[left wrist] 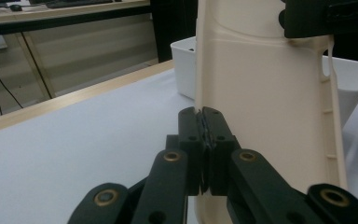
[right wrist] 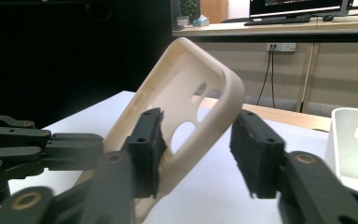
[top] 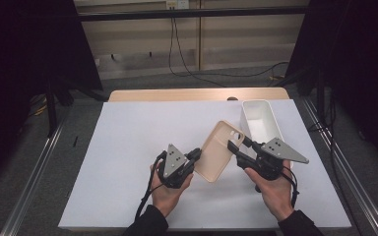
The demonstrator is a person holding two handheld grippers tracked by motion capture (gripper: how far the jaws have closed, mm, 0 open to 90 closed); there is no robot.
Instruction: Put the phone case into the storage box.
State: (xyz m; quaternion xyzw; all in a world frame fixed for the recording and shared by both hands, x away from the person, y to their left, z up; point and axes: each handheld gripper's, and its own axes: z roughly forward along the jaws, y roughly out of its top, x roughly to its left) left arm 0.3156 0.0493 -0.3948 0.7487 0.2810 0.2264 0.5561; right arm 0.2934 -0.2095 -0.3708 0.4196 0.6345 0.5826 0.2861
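A beige phone case (top: 219, 152) hangs tilted above the white table sheet (top: 123, 147), between my two grippers. My left gripper (top: 195, 157) is shut on the case's lower left edge; in the left gripper view its jaws (left wrist: 204, 119) pinch the thin rim of the case (left wrist: 261, 93). My right gripper (top: 236, 147) stands open at the case's upper right end. In the right gripper view its jaws (right wrist: 198, 135) straddle the rim of the case (right wrist: 186, 88) near the camera cut-outs, one pad against the inner face, the other a little clear of the outside.
A white rectangular bin (top: 262, 105) stands at the back right of the sheet, just behind the right gripper, and appears in both gripper views (left wrist: 349, 79) (right wrist: 354, 140). The wooden table edge (top: 177, 94) runs along the far side.
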